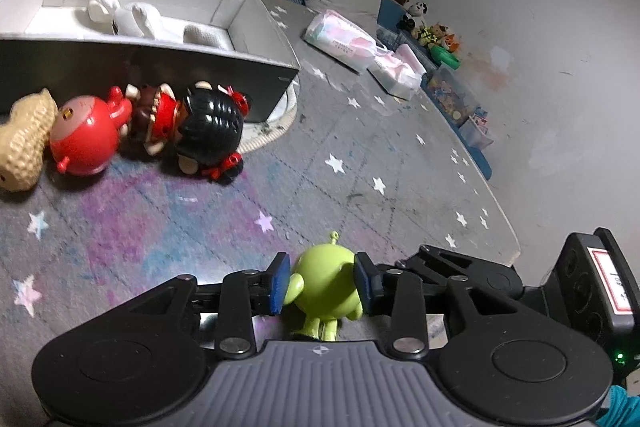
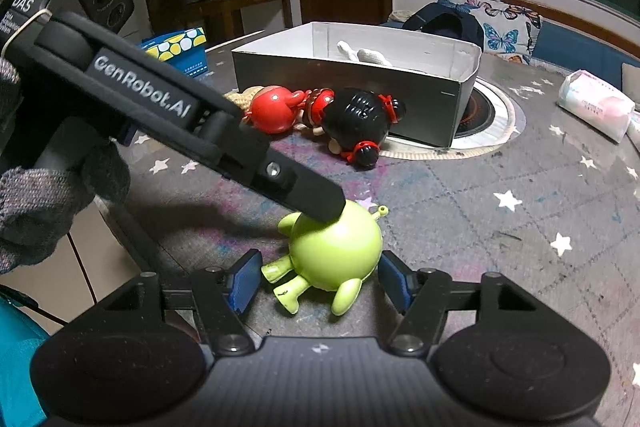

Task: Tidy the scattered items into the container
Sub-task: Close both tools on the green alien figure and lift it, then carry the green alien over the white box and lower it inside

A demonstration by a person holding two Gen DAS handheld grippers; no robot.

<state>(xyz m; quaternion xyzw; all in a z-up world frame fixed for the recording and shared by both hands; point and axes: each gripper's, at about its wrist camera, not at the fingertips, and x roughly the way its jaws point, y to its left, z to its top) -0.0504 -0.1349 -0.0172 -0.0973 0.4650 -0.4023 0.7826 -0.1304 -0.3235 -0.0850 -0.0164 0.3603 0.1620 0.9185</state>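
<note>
Left gripper (image 1: 322, 283) had its blue pads pinched on either side of the round head of the green alien toy (image 1: 324, 287), which lay on the star-patterned mat (image 1: 360, 167). From the right wrist view the same toy (image 2: 336, 251) sat on its back, legs toward the camera, with the left gripper's finger pressing on top of its head. Right gripper (image 2: 320, 279) had its fingers spread wide, one to each side of the toy, neither pad touching it. The open grey box (image 1: 160, 63) stood farther back and held a white plush rabbit (image 1: 120, 13). Just in front of the box wall lay a black-haired doll in red (image 1: 200, 131), a red round figure (image 1: 86, 137) and a peanut-shaped toy (image 1: 24, 141), side by side.
</note>
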